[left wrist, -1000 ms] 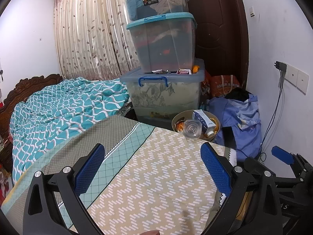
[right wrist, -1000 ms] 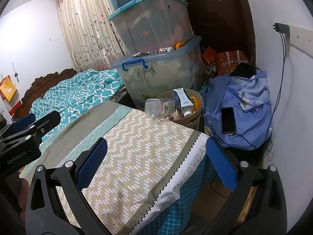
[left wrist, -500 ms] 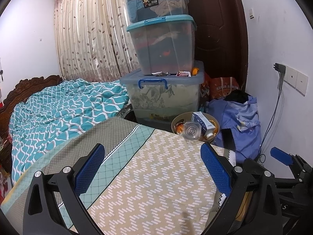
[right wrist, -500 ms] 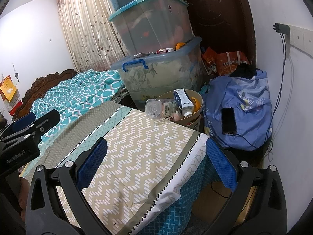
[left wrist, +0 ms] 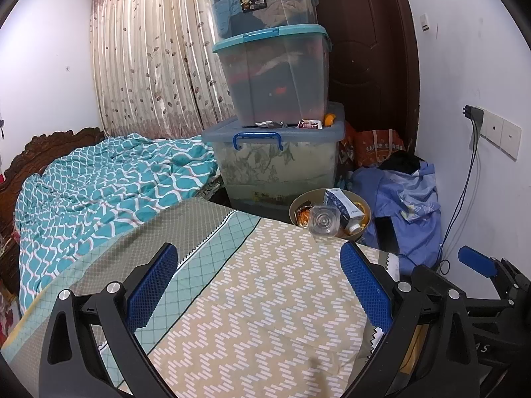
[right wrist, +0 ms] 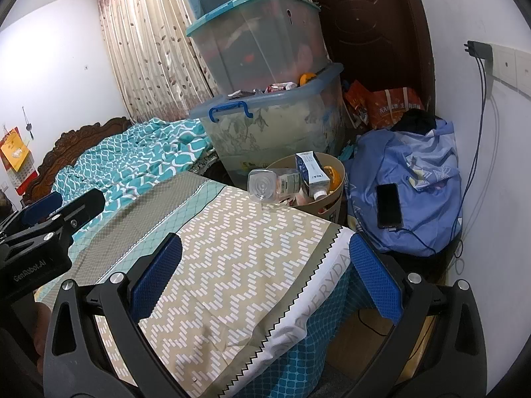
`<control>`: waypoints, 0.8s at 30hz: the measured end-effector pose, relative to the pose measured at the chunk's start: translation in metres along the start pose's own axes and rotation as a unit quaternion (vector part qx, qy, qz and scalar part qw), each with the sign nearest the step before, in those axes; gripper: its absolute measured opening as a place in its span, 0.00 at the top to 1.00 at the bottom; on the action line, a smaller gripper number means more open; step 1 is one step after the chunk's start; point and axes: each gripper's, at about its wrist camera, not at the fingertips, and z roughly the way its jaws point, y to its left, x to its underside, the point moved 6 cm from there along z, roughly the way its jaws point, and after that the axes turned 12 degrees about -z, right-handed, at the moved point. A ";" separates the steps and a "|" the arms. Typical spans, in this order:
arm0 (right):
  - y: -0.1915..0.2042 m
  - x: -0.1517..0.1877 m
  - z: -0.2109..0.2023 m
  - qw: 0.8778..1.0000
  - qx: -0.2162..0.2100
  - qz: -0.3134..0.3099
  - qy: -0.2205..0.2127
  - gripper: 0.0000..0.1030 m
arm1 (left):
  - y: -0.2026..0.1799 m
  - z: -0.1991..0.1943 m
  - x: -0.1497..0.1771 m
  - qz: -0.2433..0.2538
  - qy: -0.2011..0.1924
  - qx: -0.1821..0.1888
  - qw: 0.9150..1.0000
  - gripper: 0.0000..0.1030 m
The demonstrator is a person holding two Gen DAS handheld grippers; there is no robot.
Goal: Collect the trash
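Tan trash basket (right wrist: 335,169) on floor past bed corner, holding clear bottle (right wrist: 265,185), carton (right wrist: 310,167)

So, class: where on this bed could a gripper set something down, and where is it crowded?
Free: the zigzag-patterned cover, from both open grippers up to the clear bottle at its far edge. Crowded: the bin, full of trash, and the floor corner holding stacked storage boxes and blue bag.

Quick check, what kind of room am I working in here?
Most likely a bedroom: a carved wooden headboard with a teal patterned quilt, leaf-print curtains, and stacked clear plastic storage boxes.
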 end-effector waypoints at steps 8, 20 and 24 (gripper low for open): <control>0.000 0.000 0.000 1.000 0.000 0.001 0.000 0.03 | 0.000 0.001 0.000 0.001 0.001 0.002 1.000 0.08; 0.000 0.000 0.000 1.000 0.000 0.000 0.001 0.03 | -0.001 0.001 0.001 0.000 0.004 0.002 1.000 0.08; 0.001 0.000 0.002 1.000 -0.001 0.001 0.003 0.03 | -0.001 0.001 0.001 0.000 0.004 0.002 1.000 0.08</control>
